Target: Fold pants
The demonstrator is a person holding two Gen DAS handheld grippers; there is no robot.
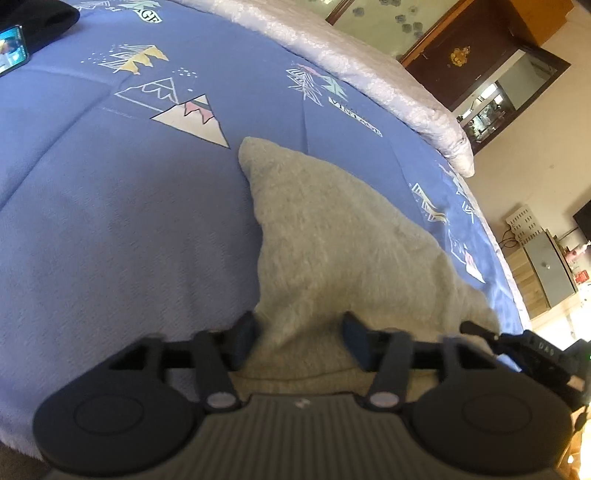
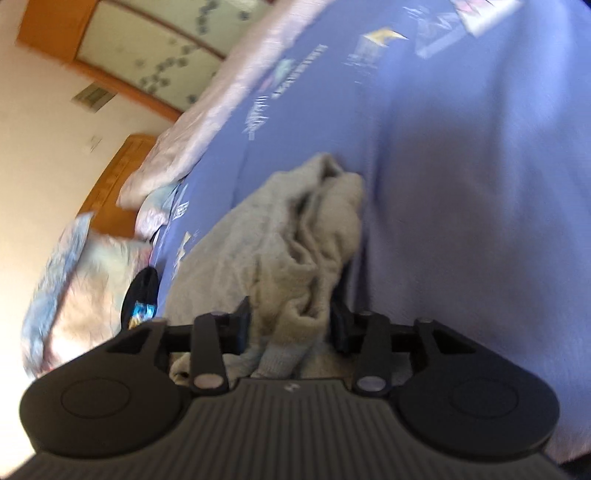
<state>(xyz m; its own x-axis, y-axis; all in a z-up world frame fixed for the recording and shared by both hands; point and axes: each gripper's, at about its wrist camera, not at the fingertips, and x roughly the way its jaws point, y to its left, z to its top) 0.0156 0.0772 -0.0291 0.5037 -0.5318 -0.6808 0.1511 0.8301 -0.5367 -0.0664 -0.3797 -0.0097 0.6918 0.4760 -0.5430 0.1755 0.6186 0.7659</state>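
Grey knit pants (image 1: 332, 236) lay on the blue printed quilt (image 1: 110, 221) of the bed, near the quilt's edge closest to the person. In the left wrist view the cloth was a flat, smooth panel tapering to a rounded corner far from the left claw (image 1: 299, 332). That claw stood parted, its pads astride the near hem with fabric between them but no visible pinch, so it read as released. The right claw (image 2: 291, 325) also stood parted around a bunched ridge of the pants (image 2: 295, 229); motion blur left it uncertain whether its pads pressed the cloth.

Risk, as a judgement: if either claw closed on only the top layer, the lower layer would likely lag and the fold would come out skewed. The crumpled end beside the right claw could be trapped inside the fold as a lump.

Only the left view showed the flat panel, a phone (image 1: 13, 48) beside a dark garment (image 1: 40, 18) far across the quilt, and the wooden cabinet (image 1: 480, 48). Only the right view showed the wrinkled end and the pale bedding (image 2: 207, 129) beyond the quilt.
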